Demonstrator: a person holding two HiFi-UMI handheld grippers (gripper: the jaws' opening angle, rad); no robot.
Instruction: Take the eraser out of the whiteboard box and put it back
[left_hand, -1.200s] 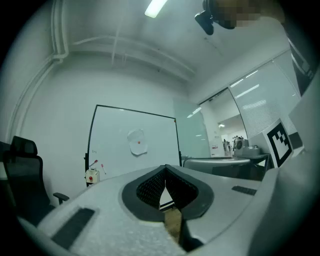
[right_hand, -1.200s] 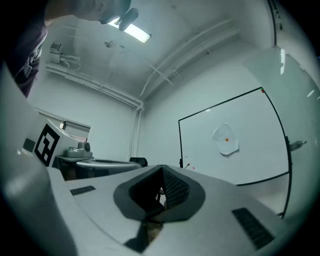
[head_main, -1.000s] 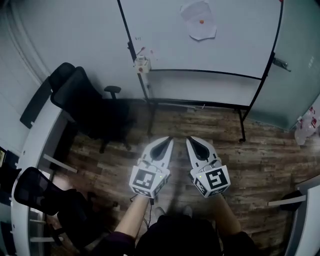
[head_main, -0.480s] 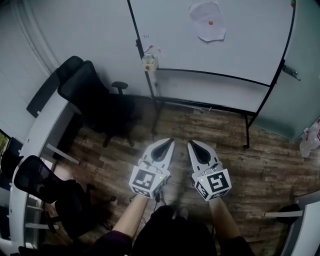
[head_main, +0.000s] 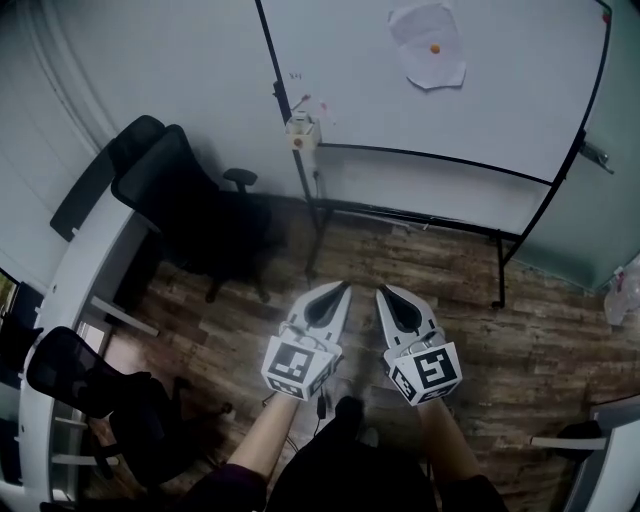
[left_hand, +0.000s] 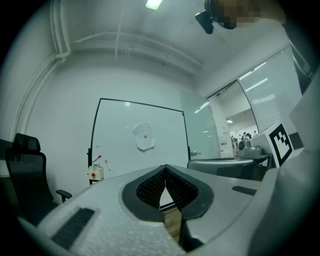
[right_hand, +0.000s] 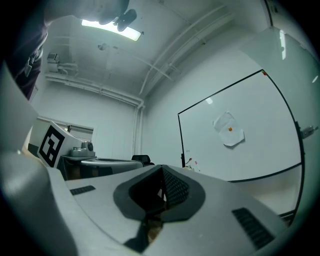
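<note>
while left hand-held gripper (head_main: 342, 287), right hand-held gripper (head_main: 381, 291) closed empty | chair (head_main: 188, 208) near whiteboard box (head_main: 301, 132)

Bare wood floor (head_main: 430, 265) leaves free passage to the whiteboard box (head_main: 301, 133) at 11 o'clock; black office chair (head_main: 190, 215) blocks 10 o'clock, desk (head_main: 85, 270) 9 o'clock

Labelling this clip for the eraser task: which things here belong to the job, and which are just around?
Job: whiteboard box, fixed to the whiteboard; left gripper and right gripper, both shut, empty.
Just around: black office chairs; pinned paper; white desk.
</note>
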